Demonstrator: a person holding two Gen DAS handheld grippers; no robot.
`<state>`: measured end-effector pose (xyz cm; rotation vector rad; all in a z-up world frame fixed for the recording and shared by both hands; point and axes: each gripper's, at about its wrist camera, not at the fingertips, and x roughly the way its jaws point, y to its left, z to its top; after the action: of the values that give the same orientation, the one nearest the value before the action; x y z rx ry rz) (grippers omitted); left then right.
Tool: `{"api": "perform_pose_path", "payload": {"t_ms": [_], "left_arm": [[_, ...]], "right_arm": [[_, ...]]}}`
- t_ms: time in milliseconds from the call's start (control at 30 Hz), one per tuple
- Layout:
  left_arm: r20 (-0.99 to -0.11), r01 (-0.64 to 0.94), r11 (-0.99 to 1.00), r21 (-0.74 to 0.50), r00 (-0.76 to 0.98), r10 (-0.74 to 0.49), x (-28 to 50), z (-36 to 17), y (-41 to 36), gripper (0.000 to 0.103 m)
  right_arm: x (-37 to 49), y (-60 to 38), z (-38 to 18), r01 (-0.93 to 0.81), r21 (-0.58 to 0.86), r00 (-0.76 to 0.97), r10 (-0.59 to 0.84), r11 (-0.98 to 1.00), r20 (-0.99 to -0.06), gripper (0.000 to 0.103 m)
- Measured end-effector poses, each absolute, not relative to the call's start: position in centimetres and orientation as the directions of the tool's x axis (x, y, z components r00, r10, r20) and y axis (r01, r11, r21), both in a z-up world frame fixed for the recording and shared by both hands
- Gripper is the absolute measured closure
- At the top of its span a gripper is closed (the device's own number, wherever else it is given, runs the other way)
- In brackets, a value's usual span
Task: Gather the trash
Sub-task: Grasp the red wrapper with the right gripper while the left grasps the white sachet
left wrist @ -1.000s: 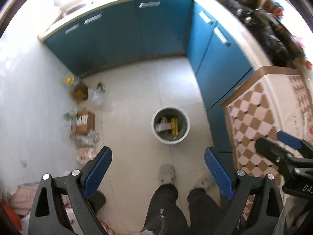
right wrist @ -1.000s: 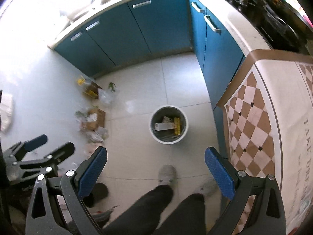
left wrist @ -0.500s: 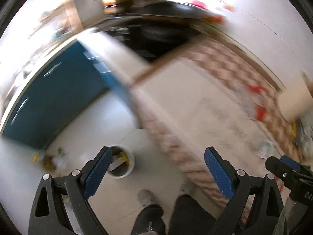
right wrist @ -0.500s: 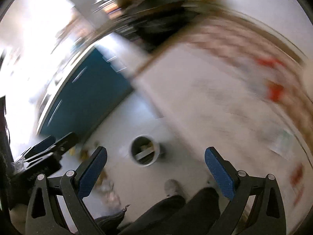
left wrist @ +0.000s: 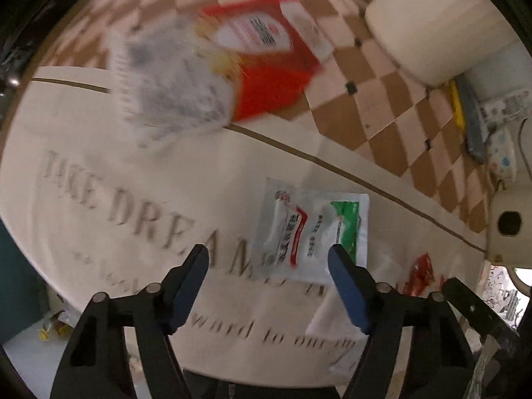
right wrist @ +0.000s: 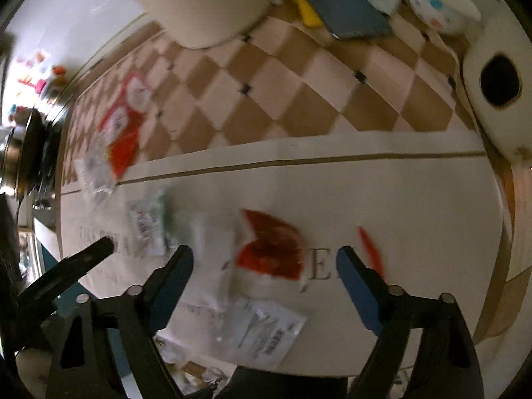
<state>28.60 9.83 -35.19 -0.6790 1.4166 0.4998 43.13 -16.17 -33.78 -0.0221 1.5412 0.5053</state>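
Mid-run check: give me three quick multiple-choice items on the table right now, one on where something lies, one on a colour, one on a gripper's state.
1. Where does the clear sachet pack lie in the left wrist view?
A. on the printed lettering of the tablecloth
B. on the checkered part
C. on the floor

2. What colour is the torn wrapper between the right gripper fingers' line of sight?
A. blue
B. red
C. yellow

3. What does the left gripper hold?
A. the red box
B. the sachet pack
C. nothing

Answers: 1 A, the pack overlaps the letters. 2 B, it is plainly red. 3 C, its closing jaws have only air between the pads, above the table.
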Motion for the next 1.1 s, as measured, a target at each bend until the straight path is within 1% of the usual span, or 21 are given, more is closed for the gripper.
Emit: {"api": "perform_pose_path", "payload": {"t_ms": [33,133,167,200,233,267,300,333,367,467,533,733,800,867,900,933,967,1067,1100], "left_arm": [[-0.991,-0.681,0.720,-0.131,0.099,-0.086,28.9,-35.6,9.8,0.033],[-0.995,-0.685,0.722,-0.097,0.085,-0.053,29.4,-36.1,9.6,0.040],[-0.996,-0.682,0.727,-0.083,0.081,-0.038,29.6,-36.1,9.5,0.049],[-0.998,-0.681,0.731,-0.050,0.065,-0.008,29.7,-36.0,9.3,0.054],[-0.998,-0.680,0.732,-0.033,0.059,0.010,30.0,-35.9,9.3,0.066],[-0.998,-0.677,0.736,-0.018,0.056,0.027,30.2,-35.8,9.1,0.081],[-0.998,-0.676,0.737,-0.015,0.057,0.032,30.3,-35.7,9.0,0.090],[-0.998,-0.676,0.736,-0.007,0.052,0.038,30.3,-35.7,8.9,0.097],[-0.998,-0.672,0.740,-0.006,0.051,0.037,30.4,-35.7,8.8,0.100],[-0.997,-0.678,0.735,-0.005,0.058,0.047,30.7,-35.4,8.4,0.101],[-0.996,-0.680,0.733,-0.011,0.071,0.051,30.5,-34.7,8.0,0.103],[-0.986,-0.692,0.722,0.006,0.118,0.121,29.9,-31.5,8.0,0.103],[-0.981,-0.700,0.715,-0.006,0.142,0.131,29.7,-30.3,8.1,0.103],[-0.979,-0.704,0.704,-0.087,0.191,0.071,29.1,-29.9,8.7,0.102],[-0.974,-0.714,0.682,-0.161,0.228,0.009,29.0,-30.4,9.1,0.101],[-0.969,-0.716,0.669,-0.200,0.245,-0.028,28.7,-30.9,9.5,0.099],[-0.967,-0.718,0.660,-0.223,0.248,-0.056,28.3,-32.0,10.1,0.098],[-0.975,-0.725,0.653,-0.218,0.189,-0.116,28.4,-35.1,10.2,0.095],[-0.967,-0.718,0.654,-0.240,0.234,-0.098,28.2,-34.8,10.0,0.090]], "right_arm": [[43.5,-16.4,-34.3,-0.319,0.298,-0.055,0.296,0.900,-0.953,0.018],[43.8,-15.7,-36.1,-0.319,0.312,-0.087,0.300,0.895,-0.950,0.019],[44.1,-15.7,-36.8,-0.326,0.311,-0.096,0.296,0.893,-0.950,0.021],[44.0,-15.3,-37.4,-0.334,0.310,-0.110,0.290,0.890,-0.951,0.022],[43.7,-15.1,-38.0,-0.337,0.317,-0.129,0.290,0.887,-0.948,0.026],[43.6,-14.6,-38.4,-0.340,0.320,-0.140,0.288,0.884,-0.947,0.029],[43.5,-14.3,-38.8,-0.347,0.315,-0.145,0.282,0.883,-0.948,0.029],[43.4,-14.0,-38.8,-0.359,0.307,-0.128,0.279,0.881,-0.952,0.036],[43.3,-13.6,-38.8,-0.378,0.301,-0.121,0.276,0.875,-0.954,0.042],[43.1,-13.1,-38.7,-0.416,0.274,-0.099,0.256,0.867,-0.962,0.056],[43.1,-12.8,-38.6,-0.434,0.272,-0.093,0.258,0.859,-0.962,0.060],[43.8,-13.9,-37.1,-0.434,0.280,-0.059,0.283,0.856,-0.957,0.062],[44.2,-14.3,-36.3,-0.427,0.291,-0.048,0.299,0.856,-0.953,0.062],[44.5,-14.3,-35.6,-0.424,0.300,-0.037,0.315,0.854,-0.948,0.062],[44.7,-14.4,-35.3,-0.424,0.304,-0.031,0.321,0.853,-0.946,0.062],[44.9,-14.3,-34.9,-0.423,0.309,-0.024,0.331,0.852,-0.943,0.062],[45.0,-14.3,-34.7,-0.421,0.313,-0.020,0.336,0.851,-0.942,0.062],[45.4,-14.5,-34.3,-0.416,0.324,-0.015,0.350,0.850,-0.937,0.062],[45.5,-14.5,-34.2,-0.416,0.326,-0.014,0.352,0.849,-0.936,0.062]]}}
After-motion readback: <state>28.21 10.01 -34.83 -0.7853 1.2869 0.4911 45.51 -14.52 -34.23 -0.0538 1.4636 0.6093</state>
